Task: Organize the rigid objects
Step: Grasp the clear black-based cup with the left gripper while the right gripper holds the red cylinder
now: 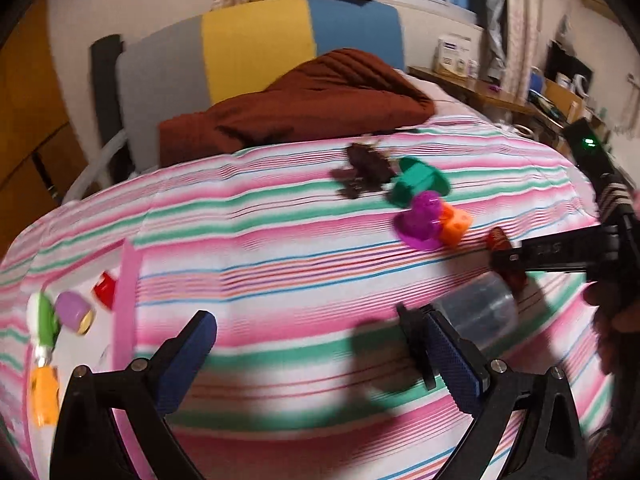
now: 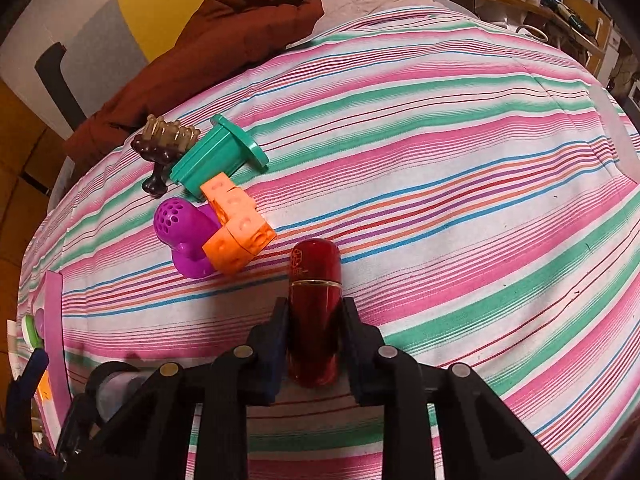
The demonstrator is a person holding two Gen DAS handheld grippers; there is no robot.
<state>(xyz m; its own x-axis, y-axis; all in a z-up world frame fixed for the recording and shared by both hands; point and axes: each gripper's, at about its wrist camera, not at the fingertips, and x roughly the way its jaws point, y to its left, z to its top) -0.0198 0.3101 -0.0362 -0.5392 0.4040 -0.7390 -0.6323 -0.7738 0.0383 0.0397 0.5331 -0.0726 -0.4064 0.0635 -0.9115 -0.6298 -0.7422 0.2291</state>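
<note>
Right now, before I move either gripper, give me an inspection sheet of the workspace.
Surface: striped bedspread, pink, green and white.
Job's things: red bottle between the right fingers; orange blocks, purple perforated piece, green flanged piece and brown brush clustered together; clear bottle lying by the left gripper.
Clutter: small items in a pink-edged tray, blurred.
Grippers: right gripper shut on the red bottle; left gripper open, holding nothing.
Cables: nothing seen.
Surroundings: brown blanket, colour-block headboard, cluttered desk.
</note>
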